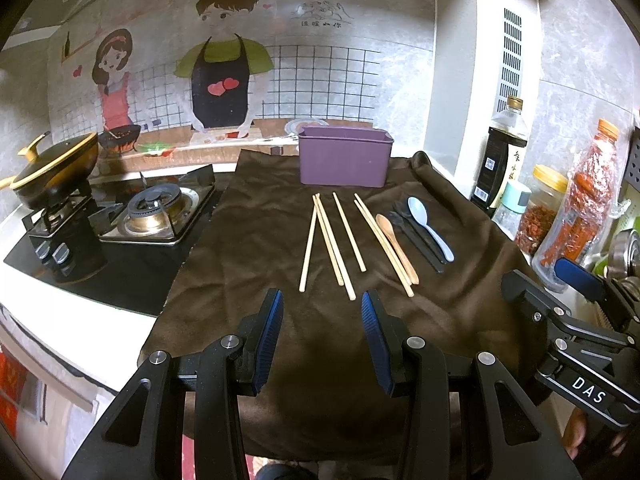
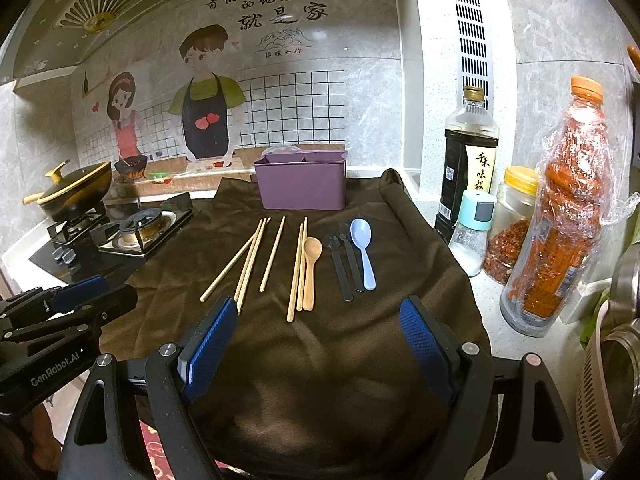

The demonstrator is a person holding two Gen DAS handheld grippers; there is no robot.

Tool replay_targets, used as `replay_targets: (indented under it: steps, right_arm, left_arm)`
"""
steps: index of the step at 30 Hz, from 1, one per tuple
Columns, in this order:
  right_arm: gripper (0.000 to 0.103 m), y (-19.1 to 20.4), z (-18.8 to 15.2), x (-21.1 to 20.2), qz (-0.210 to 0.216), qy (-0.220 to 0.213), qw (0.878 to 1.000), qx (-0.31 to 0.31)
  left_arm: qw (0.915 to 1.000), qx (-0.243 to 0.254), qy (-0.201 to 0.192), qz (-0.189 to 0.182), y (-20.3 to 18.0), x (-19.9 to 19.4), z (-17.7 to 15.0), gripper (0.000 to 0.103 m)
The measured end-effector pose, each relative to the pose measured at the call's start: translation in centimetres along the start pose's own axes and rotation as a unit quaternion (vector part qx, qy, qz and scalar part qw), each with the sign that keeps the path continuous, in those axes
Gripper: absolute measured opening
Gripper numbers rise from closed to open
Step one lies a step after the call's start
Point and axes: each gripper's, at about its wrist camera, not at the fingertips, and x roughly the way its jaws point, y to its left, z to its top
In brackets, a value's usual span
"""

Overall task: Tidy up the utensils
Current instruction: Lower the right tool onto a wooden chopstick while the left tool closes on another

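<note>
Several wooden chopsticks (image 1: pixel 332 242) (image 2: pixel 250 260) lie on a brown cloth (image 1: pixel 256 240) (image 2: pixel 360 340). Right of them lie a wooden spoon (image 1: pixel 394 242) (image 2: pixel 311 268), two black spoons (image 1: pixel 416 236) (image 2: pixel 344 260) and a light blue spoon (image 1: pixel 430 226) (image 2: pixel 363 248). A purple utensil box (image 1: pixel 344 156) (image 2: pixel 301 180) stands at the cloth's far edge. My left gripper (image 1: pixel 322 312) hovers open just short of the chopsticks' near ends. My right gripper (image 2: pixel 320 320) is open too, wider, nearer than the spoons' handles. Neither holds anything.
A gas stove (image 1: pixel 154 212) (image 2: pixel 140 230) and a black lidded pan (image 1: pixel 56 168) (image 2: pixel 78 190) sit on the left. A soy sauce bottle (image 1: pixel 502 152) (image 2: pixel 466 160), a small shaker (image 2: pixel 472 232), a chilli jar (image 1: pixel 540 208) (image 2: pixel 510 224) and a wrapped orange bottle (image 1: pixel 580 208) (image 2: pixel 560 216) crowd the right edge.
</note>
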Motion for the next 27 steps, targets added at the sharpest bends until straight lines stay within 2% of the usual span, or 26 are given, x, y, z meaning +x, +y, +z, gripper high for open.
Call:
replay_targets:
  steps: [7, 13, 16, 18, 21, 23, 25, 27]
  right_arm:
    - [0.082, -0.7, 0.5, 1.8, -0.002, 0.015, 1.000, -0.007]
    - [0.082, 1.0, 0.8, 4.5, -0.043, 0.024, 0.996, -0.068]
    - [0.081, 1.9, 0.6, 5.6, -0.027, 0.038, 0.995, -0.089]
    - [0.076, 2.3, 0.6, 6.7, 0.010, 0.055, 0.994, -0.094]
    - [0.064, 3.0, 0.4, 8.7, 0.041, 0.076, 0.992, -0.090]
    - [0.046, 3.3, 0.3, 10.1, 0.075, 0.100, 0.989, -0.076]
    - [0.033, 3.7, 0.0, 11.6, 0.105, 0.123, 0.985, -0.060]
    - [0.028, 4.6, -0.3, 13.4, 0.114, 0.143, 0.981, -0.057]
  left_arm:
    - [0.9999, 0.001, 0.017, -0.001, 1.4, 2.3, 0.9, 0.042]
    - [0.9980, -0.020, 0.058, -0.015, 3.6, 6.1, 2.2, 0.042]
    - [0.9973, -0.030, 0.066, -0.010, 4.8, 7.3, 2.7, 0.042]
    - [0.9972, -0.033, 0.067, 0.000, 5.8, 8.0, 3.0, 0.042]
    - [0.9964, -0.046, 0.071, 0.010, 7.4, 9.2, 3.6, 0.042]
    - [0.9950, -0.067, 0.074, 0.005, 8.7, 9.7, 3.8, 0.042]
    - [0.9937, -0.080, 0.078, 0.006, 9.7, 10.0, 3.8, 0.042]
    - [0.9931, -0.084, 0.080, 0.013, 10.5, 10.1, 3.7, 0.042]
